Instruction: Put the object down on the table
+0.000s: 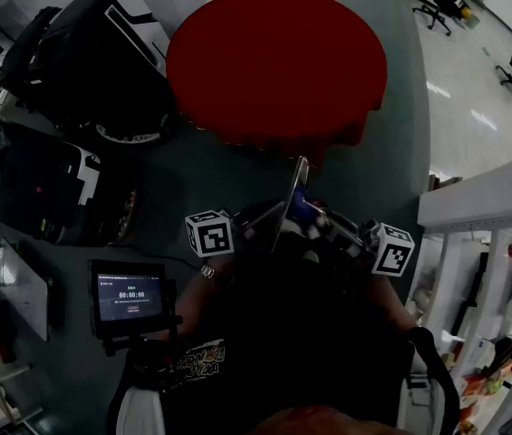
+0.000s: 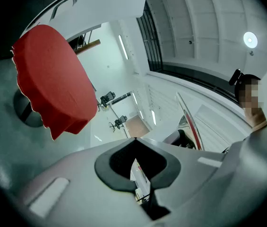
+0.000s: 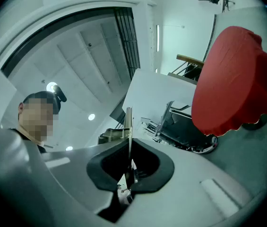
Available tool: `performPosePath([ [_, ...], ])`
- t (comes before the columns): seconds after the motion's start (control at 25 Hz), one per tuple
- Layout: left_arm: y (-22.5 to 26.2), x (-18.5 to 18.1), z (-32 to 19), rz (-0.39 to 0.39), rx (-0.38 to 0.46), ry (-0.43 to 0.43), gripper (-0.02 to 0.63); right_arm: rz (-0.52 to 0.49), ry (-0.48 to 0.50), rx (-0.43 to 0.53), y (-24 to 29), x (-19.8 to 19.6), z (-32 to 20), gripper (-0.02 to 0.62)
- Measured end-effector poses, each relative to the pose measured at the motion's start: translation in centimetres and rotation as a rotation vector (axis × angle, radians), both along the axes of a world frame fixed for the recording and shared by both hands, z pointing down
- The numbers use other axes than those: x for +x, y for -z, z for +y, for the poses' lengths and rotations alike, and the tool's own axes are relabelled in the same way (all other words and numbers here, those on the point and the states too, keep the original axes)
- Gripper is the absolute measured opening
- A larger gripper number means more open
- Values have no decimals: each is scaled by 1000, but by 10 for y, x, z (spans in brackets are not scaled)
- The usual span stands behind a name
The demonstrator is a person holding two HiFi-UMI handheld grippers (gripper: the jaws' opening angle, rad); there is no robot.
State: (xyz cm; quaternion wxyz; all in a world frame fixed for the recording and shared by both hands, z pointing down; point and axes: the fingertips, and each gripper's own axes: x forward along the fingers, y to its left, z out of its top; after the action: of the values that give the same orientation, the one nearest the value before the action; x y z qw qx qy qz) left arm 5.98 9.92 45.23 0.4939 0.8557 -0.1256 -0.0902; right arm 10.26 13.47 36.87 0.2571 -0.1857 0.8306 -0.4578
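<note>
Jaws closed and empty, your left gripper [image 2: 133,142] sits left of centre; beside it the thin sheet [image 1: 297,188] stands upright, pinched tight between your right gripper's [image 3: 129,170] jaws, just below the red table [image 1: 278,62] at upper centre.

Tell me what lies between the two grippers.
A thin sheet stands on edge there, as the head view shows. The right gripper is shut on it; the left gripper has its jaws together, with the sheet beside it.
</note>
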Motion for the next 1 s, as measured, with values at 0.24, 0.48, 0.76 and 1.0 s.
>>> performPosePath([
  [0.24,-8,11,-9,18,-28,12,18,6,22,-3,-2,6,-8,6],
  [0.48,-6,19,-1,21,-34,2,18,12,36,2,-1,9,-1,6],
  [0.76,-9,4,-4,38,-43,11,18,16,13,5,-1,2,0,6],
  [1.0,-7,-14,-3,40,-47,9,18,-33,-9,-10,-5,-8,-4,6],
])
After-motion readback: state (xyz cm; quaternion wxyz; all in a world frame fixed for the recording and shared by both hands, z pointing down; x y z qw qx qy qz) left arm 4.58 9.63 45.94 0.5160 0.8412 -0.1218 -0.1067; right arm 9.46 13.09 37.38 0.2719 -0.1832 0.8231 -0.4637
